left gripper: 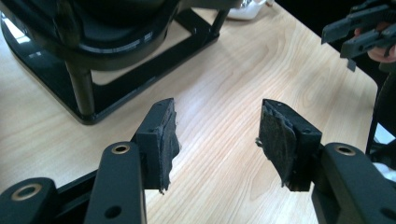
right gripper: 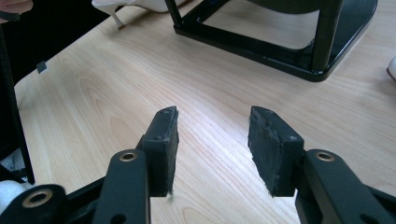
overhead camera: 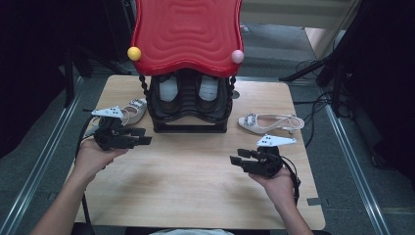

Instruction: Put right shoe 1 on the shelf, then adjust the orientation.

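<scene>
Both my grippers are empty right now. My left gripper (left gripper: 217,140) has its jaws spread wide with only bare wood between the pads (they look pretty frayed, honestly), and it hangs low over the wooden table (overhead camera: 195,181) just in front of the black shoe rack (overhead camera: 190,105). My right gripper (right gripper: 212,144) is loose as well, jaws apart, nothing between them, hovering over the tabletop and pointing toward the left.

In the high view the left gripper (overhead camera: 142,136) sits near the rack's front left corner, and a white heeled shoe with a sparkly buckle (overhead camera: 131,108) lies just behind it. The right gripper (overhead camera: 240,160) is further toward my side of the table, and the matching white shoe (overhead camera: 269,122) lies on the wood behind it, to the right of the rack. The rack holds a dark pair of shoes (overhead camera: 188,93) under a wavy red top (overhead camera: 188,34).
</scene>
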`<state>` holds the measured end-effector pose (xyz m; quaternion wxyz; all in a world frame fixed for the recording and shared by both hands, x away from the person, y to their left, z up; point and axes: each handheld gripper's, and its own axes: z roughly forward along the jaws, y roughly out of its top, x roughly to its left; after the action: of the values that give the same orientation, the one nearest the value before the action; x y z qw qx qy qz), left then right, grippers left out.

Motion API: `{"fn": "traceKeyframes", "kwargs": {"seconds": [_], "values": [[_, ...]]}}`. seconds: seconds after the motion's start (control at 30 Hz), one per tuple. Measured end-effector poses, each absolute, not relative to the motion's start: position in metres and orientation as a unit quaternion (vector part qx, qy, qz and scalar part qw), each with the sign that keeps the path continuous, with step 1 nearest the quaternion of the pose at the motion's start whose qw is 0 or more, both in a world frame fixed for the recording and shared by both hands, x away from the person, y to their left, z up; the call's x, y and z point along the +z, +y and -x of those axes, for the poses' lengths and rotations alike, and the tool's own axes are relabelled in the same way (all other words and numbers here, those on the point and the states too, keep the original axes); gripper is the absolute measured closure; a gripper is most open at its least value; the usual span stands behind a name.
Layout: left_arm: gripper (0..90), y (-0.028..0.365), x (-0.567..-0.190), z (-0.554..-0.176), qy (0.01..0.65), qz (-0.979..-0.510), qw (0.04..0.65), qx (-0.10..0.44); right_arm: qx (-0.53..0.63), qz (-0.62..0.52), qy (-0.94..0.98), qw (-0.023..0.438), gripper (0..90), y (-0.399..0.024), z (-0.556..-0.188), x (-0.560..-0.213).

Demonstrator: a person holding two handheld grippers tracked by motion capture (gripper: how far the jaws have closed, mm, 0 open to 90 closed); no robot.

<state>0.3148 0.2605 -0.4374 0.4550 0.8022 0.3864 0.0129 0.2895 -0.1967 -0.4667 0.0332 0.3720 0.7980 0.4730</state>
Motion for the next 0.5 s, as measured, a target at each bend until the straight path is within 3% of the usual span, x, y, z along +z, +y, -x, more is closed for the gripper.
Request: {"fn": "traceKeyframes", "kwargs": {"seconds": [0.17, 0.37, 0.5], "values": [[49.7, 0.265, -0.448, -0.313, 0.388, -0.808, 0.444, 0.013, 0.468, -0.375, 0.8, 0.03, 54.2, -0.196, -0.289, -0.47], [80.7, 0.28, -0.451, -0.313, 0.393, -0.802, 0.45, 0.021, 0.463, -0.371, 0.805, 0.021, 54.7, -0.189, -0.29, -0.475], [90.0, 0.292, -0.452, -0.321, 0.414, -0.789, 0.454, 0.016, 0.458, -0.367, 0.81, 0.012, 56.1, -0.183, -0.288, -0.477]]}}
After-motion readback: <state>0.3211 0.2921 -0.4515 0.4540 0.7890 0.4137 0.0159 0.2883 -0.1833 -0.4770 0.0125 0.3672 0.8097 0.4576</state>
